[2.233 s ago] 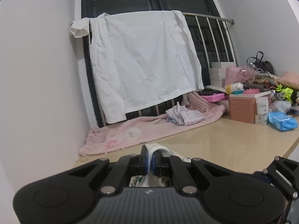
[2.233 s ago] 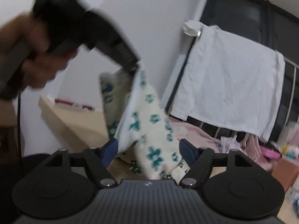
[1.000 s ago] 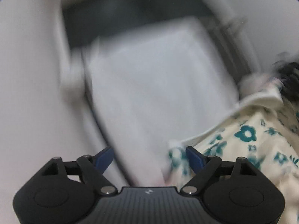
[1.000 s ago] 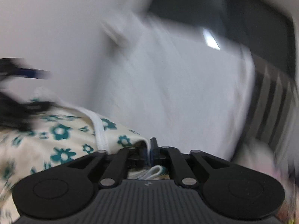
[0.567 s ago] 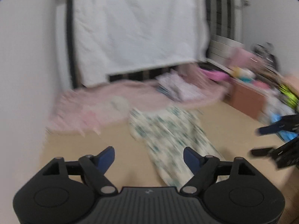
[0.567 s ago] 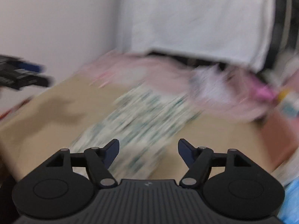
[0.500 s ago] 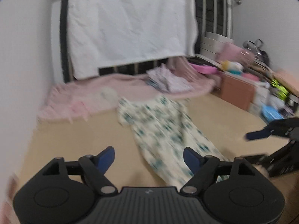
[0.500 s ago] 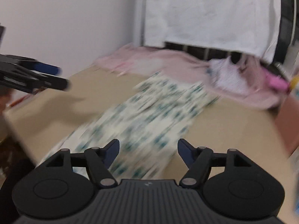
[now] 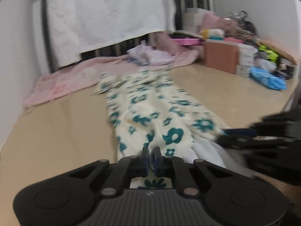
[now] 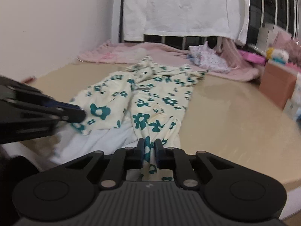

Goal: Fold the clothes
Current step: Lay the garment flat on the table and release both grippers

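A cream garment with teal flowers (image 9: 150, 113) lies stretched lengthwise on the beige table (image 9: 56, 131), its near end at the front edge, with white lining showing there. My left gripper (image 9: 150, 155) is shut on the garment's near hem. My right gripper (image 10: 150, 146) is shut on the near hem of the same garment (image 10: 150, 94), further right. In the left wrist view the right gripper (image 9: 263, 137) shows at the right. In the right wrist view the left gripper (image 10: 47, 111) shows at the left.
A pink blanket (image 9: 79, 79) and a folded patterned cloth (image 9: 150, 55) lie at the table's back. A white sheet (image 10: 184, 7) hangs over a black railing. Boxes (image 9: 220, 56), a blue packet (image 9: 269, 79) and clutter fill the back right. A white wall (image 10: 47, 28) runs along the left.
Both grippers were open above the spread garment half a second ago. Both have come down to its near hem and shut on it.
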